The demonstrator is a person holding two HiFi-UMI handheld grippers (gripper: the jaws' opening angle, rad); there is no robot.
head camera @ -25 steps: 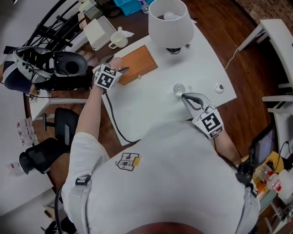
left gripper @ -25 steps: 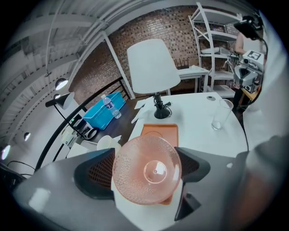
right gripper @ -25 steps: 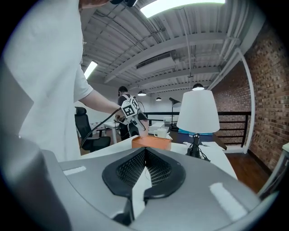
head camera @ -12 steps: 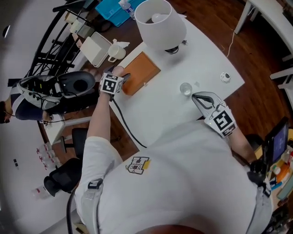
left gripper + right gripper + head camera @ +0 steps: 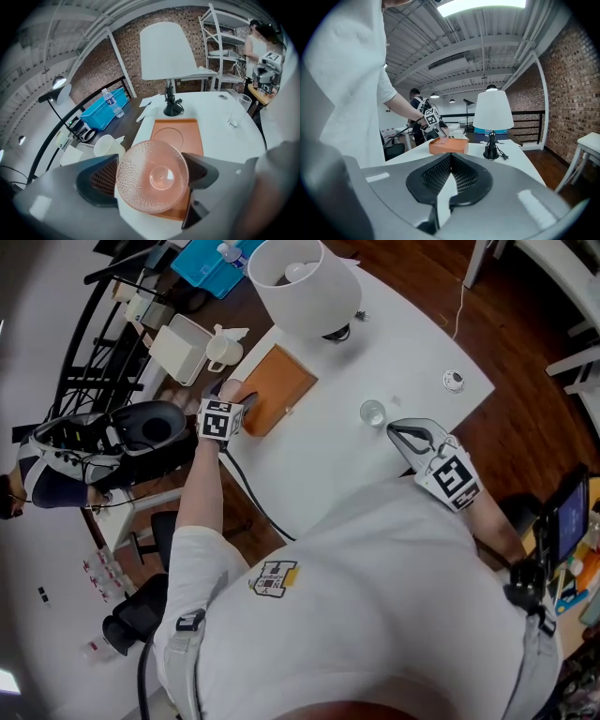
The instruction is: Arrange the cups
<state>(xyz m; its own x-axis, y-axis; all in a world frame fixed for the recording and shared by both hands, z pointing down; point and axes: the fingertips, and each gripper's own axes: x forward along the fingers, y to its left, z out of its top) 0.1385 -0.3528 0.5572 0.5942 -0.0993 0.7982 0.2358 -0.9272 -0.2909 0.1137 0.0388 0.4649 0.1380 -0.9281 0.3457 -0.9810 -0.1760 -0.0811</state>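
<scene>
A clear dimpled cup point(image 5: 140, 190) is clamped between the left hand-held gripper's point(image 5: 152, 174) jaws, base towards its camera; a plain clear glass point(image 5: 372, 412) stands upright just beyond the right hand-held gripper's point(image 5: 394, 431) tip.

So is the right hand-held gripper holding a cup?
No, the right hand-held gripper is shut, with nothing between its jaws.

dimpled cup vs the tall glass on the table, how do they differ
The dimpled cup is clamped in the left gripper over the orange tray; the tall glass stands free on the white table. The dimpled cup is textured and wide; the tall glass is smooth and narrow. Both are see-through.
</scene>
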